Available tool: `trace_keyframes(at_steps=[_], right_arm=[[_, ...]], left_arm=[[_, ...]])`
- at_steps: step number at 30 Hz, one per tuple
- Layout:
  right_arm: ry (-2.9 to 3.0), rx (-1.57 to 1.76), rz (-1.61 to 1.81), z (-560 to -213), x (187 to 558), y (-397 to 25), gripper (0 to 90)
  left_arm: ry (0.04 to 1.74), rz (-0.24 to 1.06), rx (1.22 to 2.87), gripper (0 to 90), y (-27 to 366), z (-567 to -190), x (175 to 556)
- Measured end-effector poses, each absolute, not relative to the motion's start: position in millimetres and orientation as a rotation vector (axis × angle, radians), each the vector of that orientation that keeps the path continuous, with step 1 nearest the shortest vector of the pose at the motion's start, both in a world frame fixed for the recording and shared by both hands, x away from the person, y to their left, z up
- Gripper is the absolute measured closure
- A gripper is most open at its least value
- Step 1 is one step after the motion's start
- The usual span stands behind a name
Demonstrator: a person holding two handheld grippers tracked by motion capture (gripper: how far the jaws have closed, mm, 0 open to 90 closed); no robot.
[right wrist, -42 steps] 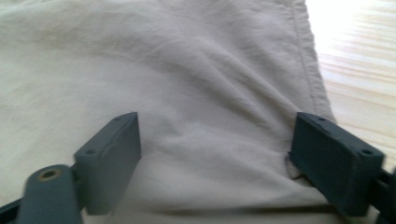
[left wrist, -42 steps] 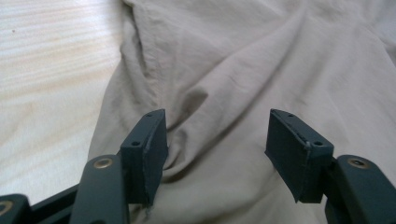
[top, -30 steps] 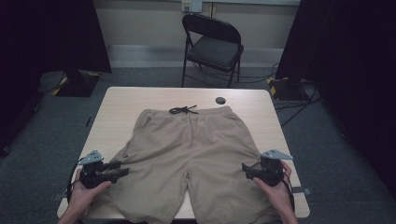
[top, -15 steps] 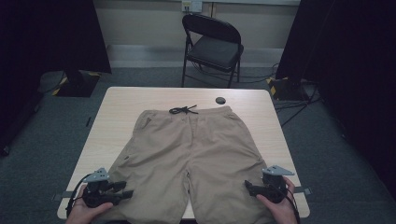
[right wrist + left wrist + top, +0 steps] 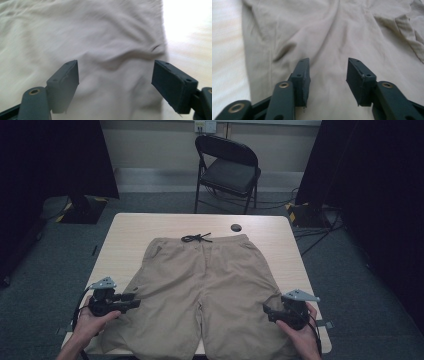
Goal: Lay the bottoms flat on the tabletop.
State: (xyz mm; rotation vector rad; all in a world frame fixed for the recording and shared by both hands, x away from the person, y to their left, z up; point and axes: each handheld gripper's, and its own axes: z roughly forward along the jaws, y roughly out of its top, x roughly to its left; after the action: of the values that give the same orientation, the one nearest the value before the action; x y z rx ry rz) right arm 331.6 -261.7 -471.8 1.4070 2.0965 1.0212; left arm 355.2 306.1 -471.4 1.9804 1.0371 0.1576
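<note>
The high view looks down over the table (image 5: pixel 130 227); both gripper views sit close over the shorts (image 5: pixel 205 280).

There is 1 pair of shorts (image 5: pixel 205 290) lying on 1 surface (image 5: pixel 130 232). The shorts have 2 legs and 1 dark string (image 5: pixel 196 238) tied at the top. There is 1 small round black thing (image 5: pixel 235 227) on the surface near the top of the shorts. There are 2 grippers, the left gripper (image 5: pixel 131 299) and the right gripper (image 5: pixel 266 310), and each one has 2 black fingers (image 5: pixel 303 75). There are 2 hands, 1 for each gripper. Behind the surface stands 1 black folding chair (image 5: pixel 227 172).
</note>
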Motion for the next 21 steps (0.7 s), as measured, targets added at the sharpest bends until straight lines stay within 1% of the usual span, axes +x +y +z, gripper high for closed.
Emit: trace_keyframes(at_steps=[4,7,9,11,15,21], right_arm=[[2.071,1.479,0.971,-483,348,-271,18.8],[2.086,1.505,0.941,-493,350,-274,17.6],[2.071,1.484,0.937,-496,348,-274,17.6],[2.069,1.467,0.923,-497,347,-273,17.5],[2.072,1.428,0.911,-499,346,-271,15.9],[2.076,1.423,0.914,-499,346,-271,15.8]], left_arm=[[1.101,0.190,1.968,48.9,303,-486,367],[1.106,0.188,1.957,47.8,306,-497,367],[1.098,0.195,1.941,47.9,308,-499,365],[1.066,0.244,1.955,47.6,305,-501,361],[1.046,0.284,1.977,41.5,300,-501,358],[1.048,0.273,1.969,41.4,301,-501,359]])
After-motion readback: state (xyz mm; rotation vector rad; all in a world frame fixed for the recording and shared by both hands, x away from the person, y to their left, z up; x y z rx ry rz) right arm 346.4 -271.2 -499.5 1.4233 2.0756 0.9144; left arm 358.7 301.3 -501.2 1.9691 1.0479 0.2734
